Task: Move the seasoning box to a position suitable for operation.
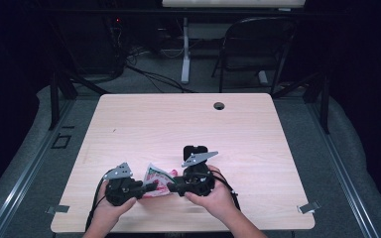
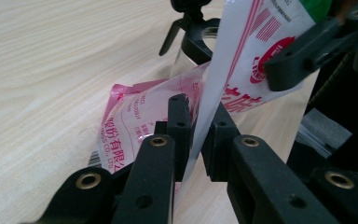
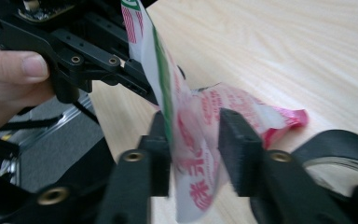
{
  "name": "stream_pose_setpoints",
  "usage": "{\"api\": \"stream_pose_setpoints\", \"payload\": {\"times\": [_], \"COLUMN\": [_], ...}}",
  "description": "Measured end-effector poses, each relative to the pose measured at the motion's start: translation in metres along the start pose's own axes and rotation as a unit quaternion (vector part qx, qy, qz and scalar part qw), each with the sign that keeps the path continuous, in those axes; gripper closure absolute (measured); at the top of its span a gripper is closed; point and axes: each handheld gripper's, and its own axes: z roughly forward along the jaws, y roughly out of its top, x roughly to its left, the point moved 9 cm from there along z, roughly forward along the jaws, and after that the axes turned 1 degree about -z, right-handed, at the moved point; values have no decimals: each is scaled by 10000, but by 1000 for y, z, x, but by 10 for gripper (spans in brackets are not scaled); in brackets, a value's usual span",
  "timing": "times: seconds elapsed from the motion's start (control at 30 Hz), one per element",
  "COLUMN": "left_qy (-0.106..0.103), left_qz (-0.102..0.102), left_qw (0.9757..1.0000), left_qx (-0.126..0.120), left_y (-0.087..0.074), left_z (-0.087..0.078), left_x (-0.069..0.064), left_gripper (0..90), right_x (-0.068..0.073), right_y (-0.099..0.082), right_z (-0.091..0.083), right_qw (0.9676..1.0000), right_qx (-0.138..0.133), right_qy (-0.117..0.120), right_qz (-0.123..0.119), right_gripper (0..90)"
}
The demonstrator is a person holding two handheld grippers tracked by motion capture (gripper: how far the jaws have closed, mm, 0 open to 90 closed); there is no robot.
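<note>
The left tool (image 2: pixel 198 140) has its 2 black jaws nearly together, with a thin white edge of the packet (image 2: pixel 242 60) pinched in the narrow slot between them. In the high view the left tool (image 1: pixel 151 187) points toward the middle of the near table edge, held in the person's left hand (image 1: pixel 110 206).

The right tool (image 3: pixel 191 156) stands with its jaws partly apart around the same packet (image 3: pixel 193 140); one pad lies against the green-edged face, while the other stands just off the crumpled pink-printed side, so it is not clamped. The right tool (image 1: pixel 171 187) faces the left one in the high view, the 2 tips close together, and the right hand (image 1: pixel 213 196) grips its body.

The packet (image 1: pixel 156 179) is a white plastic pouch with pink and red print and a green strip. It hangs between the 2 tools just above the table (image 1: pixel 258 144), part of it standing upright and part folded down toward the wood.

Just behind the packet, a clear jar (image 2: pixel 191 51) with a black lid stands on the table; the high view shows the black lid (image 1: pixel 193 150) just beyond the right tool.
</note>
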Motion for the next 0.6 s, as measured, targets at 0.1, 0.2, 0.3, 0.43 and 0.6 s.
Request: {"api": "stream_pose_setpoints", "payload": {"times": [0.1, 0.2, 0.3, 0.43, 0.6], "left_qy": [-29, -13, 14, 214, 469], "left_qz": [71, 71, 191, 452, 646], "left_qw": [10000, 10000, 9998, 9985, 9962], "left_qx": [17, -22, 75, 237, 359], "left_y": [-2, -4, -8, -19, -28], "left_z": [0, -3, -3, 1, 3], "left_x": [-2, 0, 1, 5, 12], "left_gripper": [769, 697, 593, 520, 489], "right_x": [2, 1, 0, -3, -4], "right_y": [-1, -2, -1, 3, 7], "right_z": [4, 6, 6, 7, 7], "right_qw": [10000, 9997, 9996, 9995, 9993], "right_qx": [90, 230, 266, 254, 266], "right_qy": [13, 60, 122, 210, 247], "right_qz": [-33, -46, -25, 4, -27], "right_gripper": [761, 856, 867, 875, 881]}}
